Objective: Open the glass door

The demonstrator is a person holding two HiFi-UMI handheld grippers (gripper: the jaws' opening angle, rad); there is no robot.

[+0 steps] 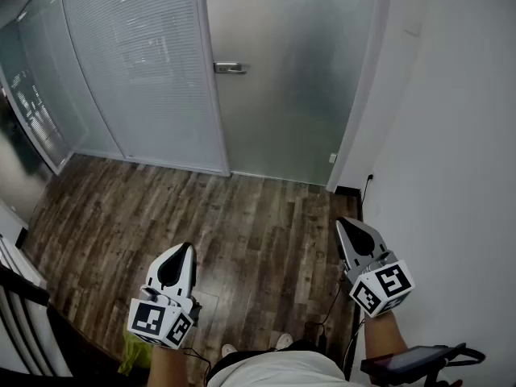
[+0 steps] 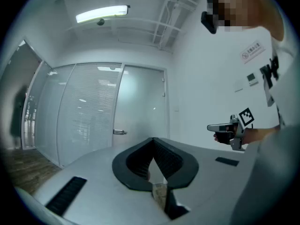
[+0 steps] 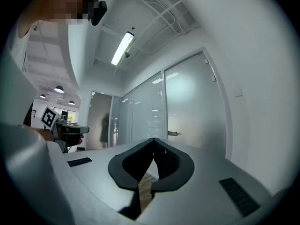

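The frosted glass door [image 1: 290, 79] stands shut at the far end of the wood floor, its metal lever handle [image 1: 230, 68] on the left edge. My left gripper [image 1: 188, 247] and right gripper [image 1: 340, 222] are held level well short of the door, both shut with nothing between the jaws. In the left gripper view the handle [image 2: 119, 132] shows far beyond the closed jaw tips [image 2: 153, 139], and the right gripper [image 2: 220, 127] is off to the side. The right gripper view shows the handle [image 3: 173, 133] ahead of its closed tips [image 3: 153, 139].
A slatted glass partition [image 1: 137, 71] adjoins the door on the left. A white wall [image 1: 451, 135] runs close along the right, with a socket and cable [image 1: 369, 177] at its foot. A dark rail [image 1: 16, 289] lies at the lower left. The wood floor [image 1: 242, 224] stretches to the door.
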